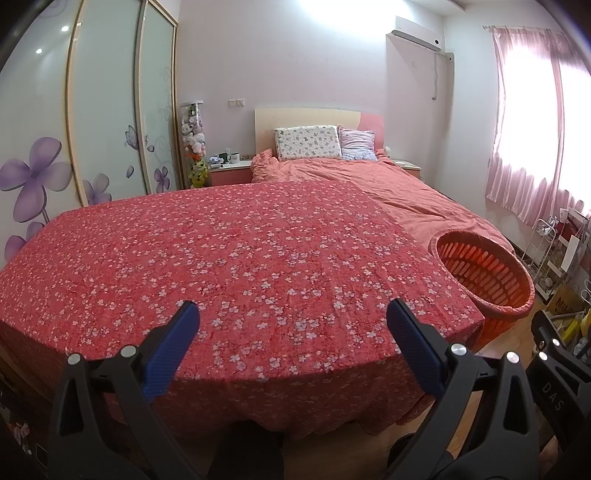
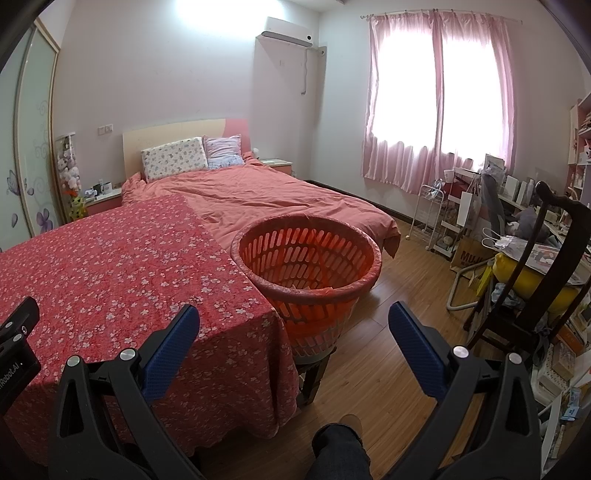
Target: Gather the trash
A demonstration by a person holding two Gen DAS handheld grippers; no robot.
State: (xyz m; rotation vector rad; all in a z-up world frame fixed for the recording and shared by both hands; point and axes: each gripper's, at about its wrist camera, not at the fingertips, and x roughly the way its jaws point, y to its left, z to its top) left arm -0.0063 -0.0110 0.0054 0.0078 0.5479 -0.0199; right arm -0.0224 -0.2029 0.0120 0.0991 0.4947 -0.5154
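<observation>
While both jaws stand wide apart w/ nothing between, left gripper (image 1: 293, 314) hovers over the floral bedspread (image 1: 221, 251); right gripper (image 2: 293, 314) faces the orange basket (image 2: 364, 254) beside the bed. Basket contents hard to make out; its base is cut off.

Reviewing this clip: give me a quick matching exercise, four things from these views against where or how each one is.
Things:
1. basket
2. floral cover
3. air conditioner
4. left tool

Places or states:
A. high on the wall
B. open, holding nothing
C. spread over the near part of the bed
D. beside the bed's corner, lined with a bag

Pairs: 1-D, 2-C, 3-A, 4-B
</observation>
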